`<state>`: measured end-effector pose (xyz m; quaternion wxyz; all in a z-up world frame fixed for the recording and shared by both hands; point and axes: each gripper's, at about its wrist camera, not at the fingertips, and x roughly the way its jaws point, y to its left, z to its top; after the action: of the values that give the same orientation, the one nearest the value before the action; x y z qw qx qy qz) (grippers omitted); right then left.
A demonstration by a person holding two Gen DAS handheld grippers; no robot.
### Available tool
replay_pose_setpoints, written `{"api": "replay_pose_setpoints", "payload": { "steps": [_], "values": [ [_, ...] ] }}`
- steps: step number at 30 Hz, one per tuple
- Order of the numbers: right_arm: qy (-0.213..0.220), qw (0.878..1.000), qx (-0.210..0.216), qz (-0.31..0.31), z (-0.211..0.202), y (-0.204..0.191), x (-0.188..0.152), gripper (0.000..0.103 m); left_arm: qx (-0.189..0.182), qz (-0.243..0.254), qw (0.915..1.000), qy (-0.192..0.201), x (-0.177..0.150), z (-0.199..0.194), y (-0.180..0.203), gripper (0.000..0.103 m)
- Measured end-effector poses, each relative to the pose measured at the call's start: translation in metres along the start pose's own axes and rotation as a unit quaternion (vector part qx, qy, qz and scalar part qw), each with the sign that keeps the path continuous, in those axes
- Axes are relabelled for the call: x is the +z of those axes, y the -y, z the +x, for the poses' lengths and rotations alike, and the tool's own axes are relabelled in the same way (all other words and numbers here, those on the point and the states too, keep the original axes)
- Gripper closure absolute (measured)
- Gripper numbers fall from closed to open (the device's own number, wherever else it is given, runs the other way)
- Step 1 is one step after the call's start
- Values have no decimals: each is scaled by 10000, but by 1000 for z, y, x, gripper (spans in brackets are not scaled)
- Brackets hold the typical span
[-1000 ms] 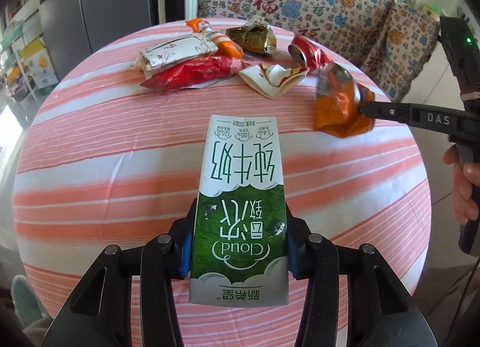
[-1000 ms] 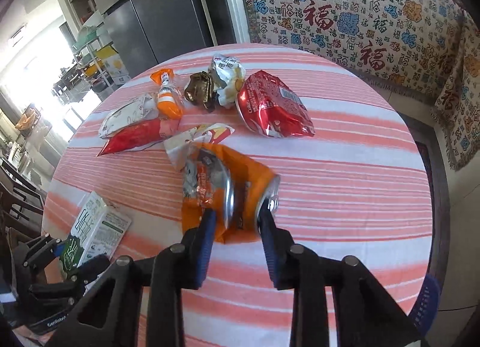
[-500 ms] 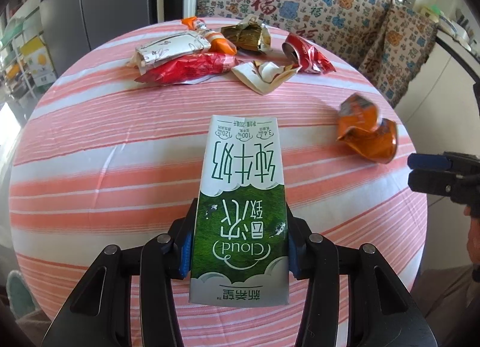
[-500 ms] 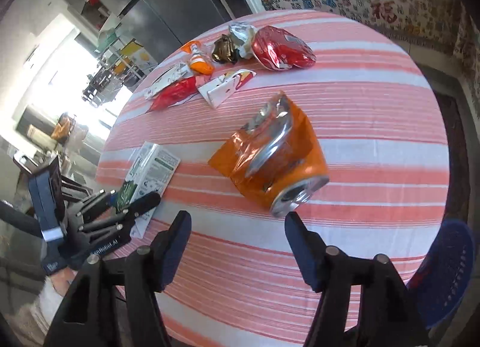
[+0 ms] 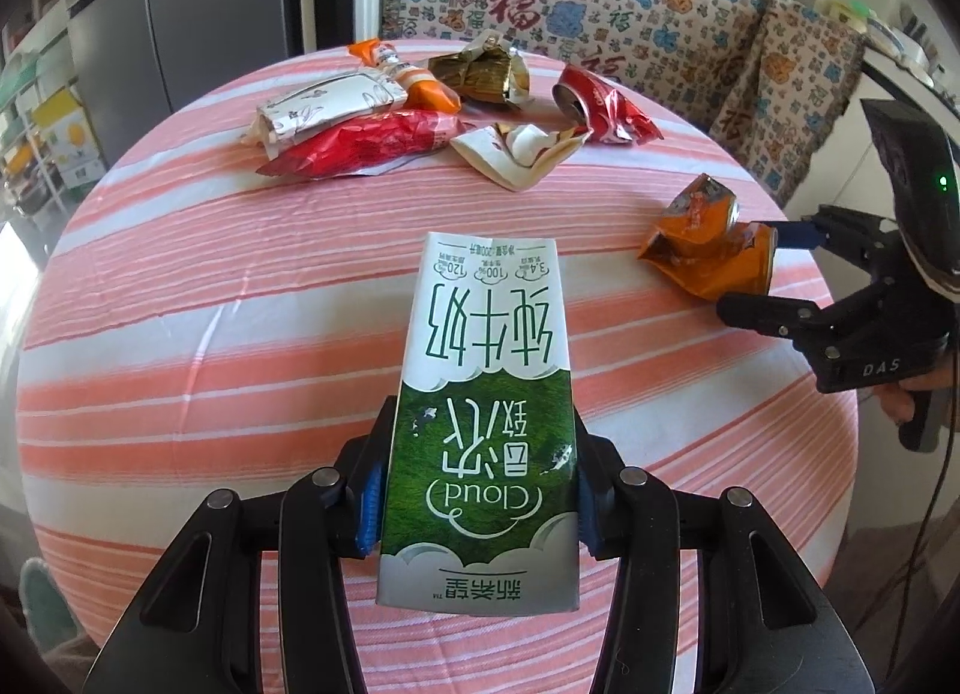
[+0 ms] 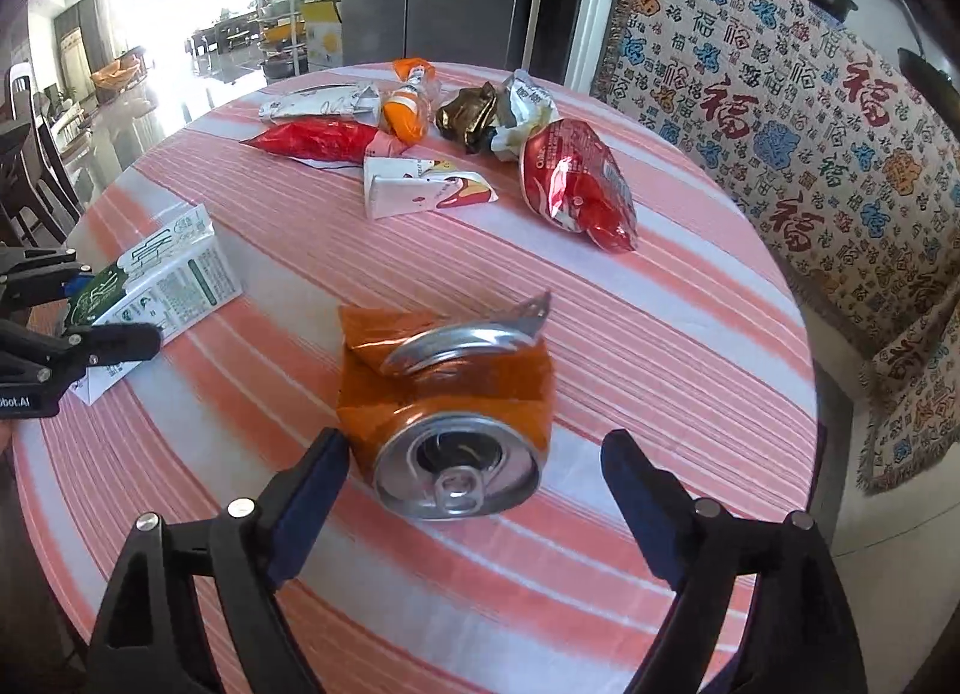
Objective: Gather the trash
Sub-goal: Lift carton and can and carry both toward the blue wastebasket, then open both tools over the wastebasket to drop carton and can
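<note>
A green and white milk carton (image 5: 480, 430) is pinched between the blue pads of the left gripper (image 5: 477, 505), low over the near part of the round worktop (image 5: 180, 286), which is covered by a pink and white striped cloth. The carton is seen lying flat, its printed face up, its far end pointing toward the middle of the worktop.

The right gripper (image 6: 474, 505) is spread wide, its jaws having just been opening. A crushed orange can (image 6: 447, 412) is set on the cloth between the jaws, its opened top turned toward the camera; the pads are not pressed on it, and a gap is seen on each side. In the left wrist view the can (image 5: 708, 250) is found near the right edge of the worktop, with the right gripper (image 5: 756, 268) around it.

At the far side, more trash is gathered: a red wrapper (image 6: 318, 139), a silver packet (image 6: 318, 103), an orange pouch (image 6: 408, 106), a crumpled brown wrapper (image 6: 474, 115), a flattened white carton (image 6: 420, 190) and a red snack bag (image 6: 573, 184).
</note>
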<state>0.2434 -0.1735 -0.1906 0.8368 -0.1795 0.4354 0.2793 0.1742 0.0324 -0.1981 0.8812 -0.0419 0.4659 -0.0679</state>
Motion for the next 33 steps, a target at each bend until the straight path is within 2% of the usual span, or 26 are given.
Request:
{"api": "replay_pose_setpoints", "payload": {
  "steps": [1, 2, 4, 10, 18, 22, 25, 29, 33],
  "values": [
    [-15, 9995, 297, 65, 4, 2, 2, 16, -17, -2, 10000, -4, 0, 0, 0, 53],
    [30, 9987, 474, 169, 4, 4, 1, 28, -26, -2, 10000, -10, 1, 0, 0, 54],
    [114, 9967, 617, 518, 2, 8, 1, 28, -24, -1, 10000, -12, 1, -1, 1, 55],
    [383, 9961, 306, 733, -29, 2, -20, 28, -312, -53, 9995, 57, 2, -11, 13, 56],
    [622, 9826, -72, 1750, -81, 52, -64, 28, -664, 219, 9975, 21, 13, -24, 75, 56],
    [679, 9686, -607, 2312, -109, 91, -98, 28, -1037, 496, 9934, 42, 26, -30, 129, 55],
    [707, 9528, -1039, 2763, -127, 122, -136, 28, -1293, 815, 9883, 6, 36, -27, 183, 55],
    [557, 9311, -1884, 3073, -141, 153, -185, 28, -1656, 1184, 9790, -86, 39, -15, 254, 55],
    [482, 9075, -2018, 3652, -153, 183, -227, 28, -1938, 1428, 9701, -309, 35, 11, 316, 55]
  ]
}}
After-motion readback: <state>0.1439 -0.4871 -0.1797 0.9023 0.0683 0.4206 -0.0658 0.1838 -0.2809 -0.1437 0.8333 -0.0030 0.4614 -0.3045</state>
